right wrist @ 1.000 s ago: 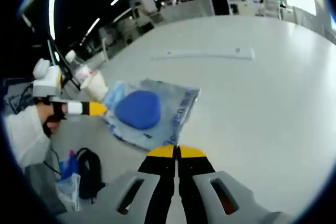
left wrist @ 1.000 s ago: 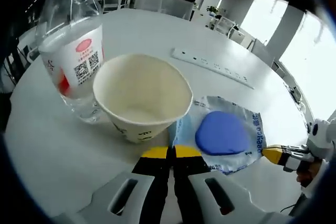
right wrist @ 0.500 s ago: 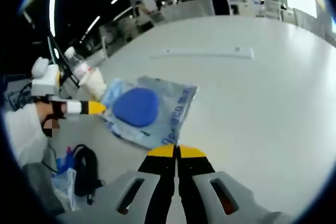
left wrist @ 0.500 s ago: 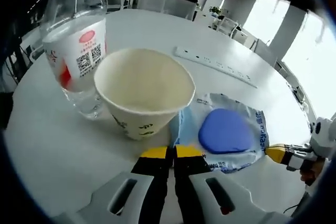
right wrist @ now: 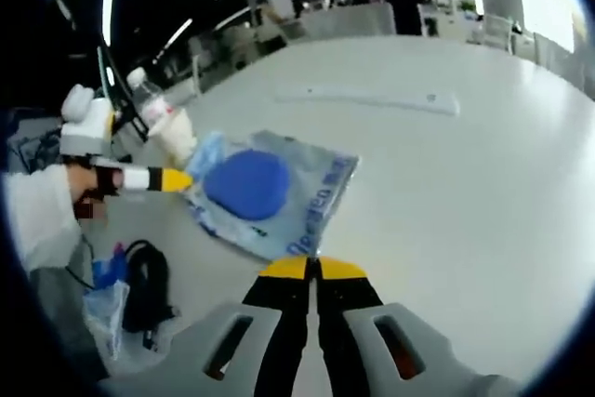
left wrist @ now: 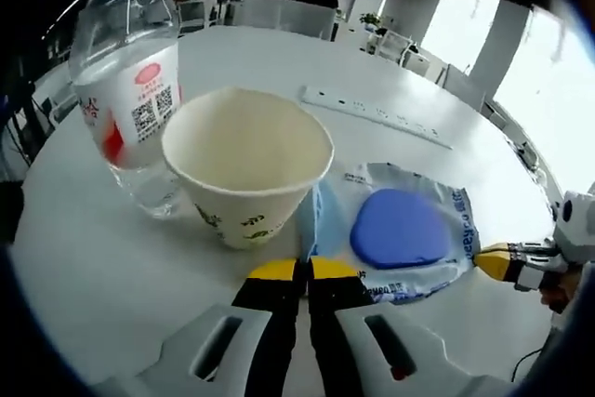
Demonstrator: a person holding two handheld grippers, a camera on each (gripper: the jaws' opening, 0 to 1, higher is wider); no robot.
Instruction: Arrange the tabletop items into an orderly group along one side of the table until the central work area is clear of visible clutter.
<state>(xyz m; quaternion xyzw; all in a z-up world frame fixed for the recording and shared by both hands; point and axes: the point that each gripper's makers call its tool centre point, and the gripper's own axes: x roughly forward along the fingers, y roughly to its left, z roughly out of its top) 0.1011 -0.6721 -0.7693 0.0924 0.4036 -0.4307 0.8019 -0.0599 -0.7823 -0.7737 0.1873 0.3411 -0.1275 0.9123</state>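
The round white desk [left wrist: 232, 53] lies broad and bare beyond the grouped items, with open surface stretching to its far curved edge in the left gripper view; in the right gripper view the same desk [right wrist: 465, 183] is free across its whole right half. A long white power strip [left wrist: 376, 115] lies flat toward the far side, well apart from the rest; it shows too in the right gripper view [right wrist: 367, 98].

Near the close edge stand a clear plastic water bottle with a white and red label [left wrist: 125, 90] and, just beside it, a cream paper cup [left wrist: 246, 169], upright, its inside showing no contents. The bottle holds clear liquid up into its shoulder. Beside the cup lies a flat clear plastic packet [left wrist: 409, 239] with blue print, and inside it a blue rounded pad [left wrist: 398, 230]; the packet's left edge lies just beside the cup's base.

The left gripper [left wrist: 302, 271] has its yellow-tipped fingers pressed together, empty, just short of the cup and packet. The right gripper [right wrist: 311, 270] also has its fingers closed on nothing, its tips near the packet's corner [right wrist: 279, 197]. Off the desk's edge a black bundle [right wrist: 144, 290] lies below.
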